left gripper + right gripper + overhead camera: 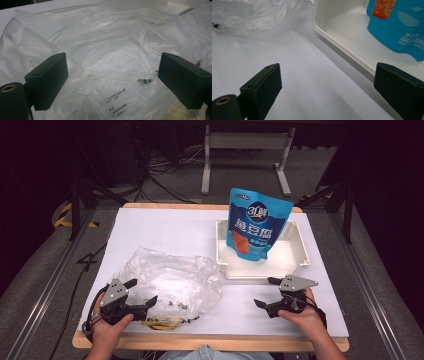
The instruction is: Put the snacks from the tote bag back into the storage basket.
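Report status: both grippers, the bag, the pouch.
Left gripper open, at the clear plastic bag. Right gripper open over bare table, short of the white tray. Blue pouch upright in tray. Nothing between.

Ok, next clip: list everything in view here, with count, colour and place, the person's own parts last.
pouch: 1, blue with an orange patch, upright in the tray
tray: 1, white, far right part of the table
bag: 1, clear crumpled plastic with black print, near left part of the table
table: 1, white top with a wood edge, centre
frame: 1, grey metal, on the floor beyond the table
left gripper: 1, black, open, jaws over the bag's near edge
right gripper: 1, black, open, above bare table near the tray
hands: 2, one around each gripper, near table edge
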The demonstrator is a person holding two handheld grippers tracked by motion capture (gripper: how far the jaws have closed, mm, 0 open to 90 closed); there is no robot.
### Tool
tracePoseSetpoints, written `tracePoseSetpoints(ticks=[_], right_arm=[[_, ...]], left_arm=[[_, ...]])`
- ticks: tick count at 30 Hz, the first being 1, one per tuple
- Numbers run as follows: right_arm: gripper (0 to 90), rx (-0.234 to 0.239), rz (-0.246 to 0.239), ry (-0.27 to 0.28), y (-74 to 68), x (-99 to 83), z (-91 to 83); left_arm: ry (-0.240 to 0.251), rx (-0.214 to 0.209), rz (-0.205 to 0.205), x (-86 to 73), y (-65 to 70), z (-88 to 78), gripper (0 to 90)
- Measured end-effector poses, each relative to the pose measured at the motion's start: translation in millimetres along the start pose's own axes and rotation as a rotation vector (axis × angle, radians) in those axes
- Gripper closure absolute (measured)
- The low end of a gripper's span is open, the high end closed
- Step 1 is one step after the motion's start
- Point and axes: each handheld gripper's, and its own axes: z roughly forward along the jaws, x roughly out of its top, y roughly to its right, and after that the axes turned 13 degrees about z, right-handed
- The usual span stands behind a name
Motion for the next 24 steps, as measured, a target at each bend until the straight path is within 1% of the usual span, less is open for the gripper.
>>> tracePoseSetpoints(ticks=[3, 5, 6, 8, 11, 13, 15, 18, 22, 24], right_arm=[[8.1, 0.001, 0.008, -0.012, 0.9, -1.8, 3.1], [7.2, 0.011, 0.026, -0.040, 1.2, -3.6, 5.8], [7.2, 0.006, 0.027, -0.046, 0.9, -4.2, 6.5], [7.2, -0.006, 0.013, -0.059, -0.3, -5.4, 9.1], [7.2, -0.003, 0.016, -0.072, -1.3, -6.1, 11.1], [7.2, -0.015, 0.007, -0.089, -2.1, -5.8, 12.5], [7.3, -0.015, 0.008, -0.091, -2.0, -5.7, 12.7], [6.4, -0.020, 0.019, -0.111, -1.5, -5.7, 13.7], [6.0, -0.018, 0.016, -0.110, -1.7, -5.3, 13.7], [4.7, -0.014, 0.019, -0.092, -1.9, -4.4, 12.4]], left_arm=[[-0.006, 0.001, 0.007, 0.0, 0.3, 0.6, 10.1], [-0.009, 0.002, 0.010, -0.2, 0.0, 0.8, 10.1], [-0.009, 0.002, 0.009, -0.4, -0.5, 0.8, 10.1], [-0.009, 0.000, 0.005, -0.9, -1.4, 1.0, 10.0], [-0.014, -0.003, 0.009, -0.8, -1.2, 1.2, 10.1], [-0.015, -0.007, 0.013, -0.6, -0.7, 1.3, 10.0], [-0.013, -0.008, 0.010, -0.5, 0.0, 1.4, 10.0], [-0.015, -0.011, 0.011, -0.4, 0.2, 1.8, 10.1], [-0.014, -0.011, 0.015, -0.3, 0.3, 1.7, 10.1], [-0.014, -0.011, 0.018, -0.2, 0.4, 1.6, 10.1]])
